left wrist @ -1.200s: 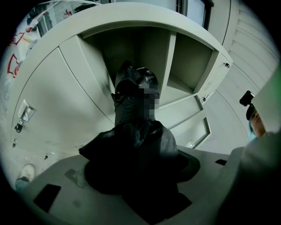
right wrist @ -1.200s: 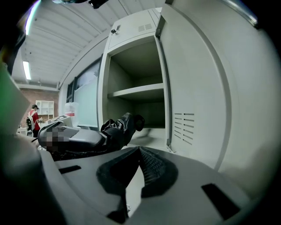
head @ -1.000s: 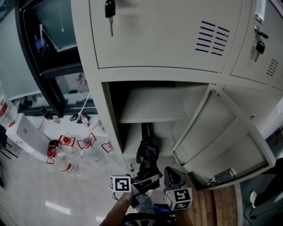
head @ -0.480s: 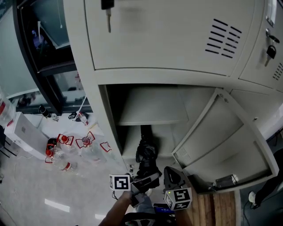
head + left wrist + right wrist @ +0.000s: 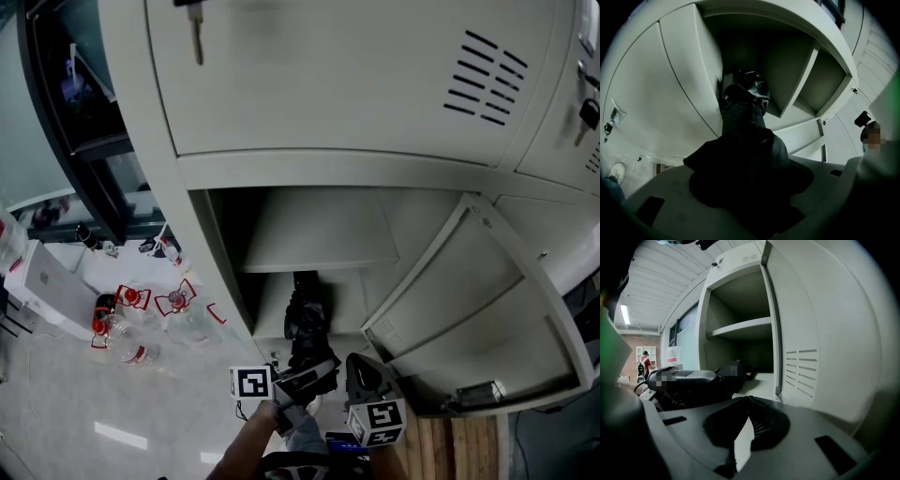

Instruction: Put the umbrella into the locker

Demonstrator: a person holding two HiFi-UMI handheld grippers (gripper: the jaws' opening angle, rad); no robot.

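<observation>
Grey sheet steel fills the head view: a locker (image 5: 192, 173) with its lower compartment standing open and its door (image 5: 469, 309) swung out to the right. A shelf (image 5: 319, 239) divides that compartment. Below the shelf, a folded black umbrella (image 5: 305, 319) lies with its far end inside on the compartment floor and its near end sticking out over the threshold. The left gripper (image 5: 302, 375) is clamped on that near end. The right gripper (image 5: 359, 367) sits just beside it, apart from the umbrella. A key (image 5: 195, 33) hangs from the closed door above. Several plastic bottles (image 5: 131, 328) with red labels lie on the pale floor (image 5: 75, 403) to the left of the locker.

From the left gripper view, black umbrella fabric bulges between the jaws, which press on it from both sides. The rest of the umbrella reaches ahead into the open compartment, beside the shelf edge.

From the right gripper view, the jaws meet at their tips with nothing between them. The locker opening is ahead, the vented door is at the right, and the umbrella in the other gripper shows at the left.
</observation>
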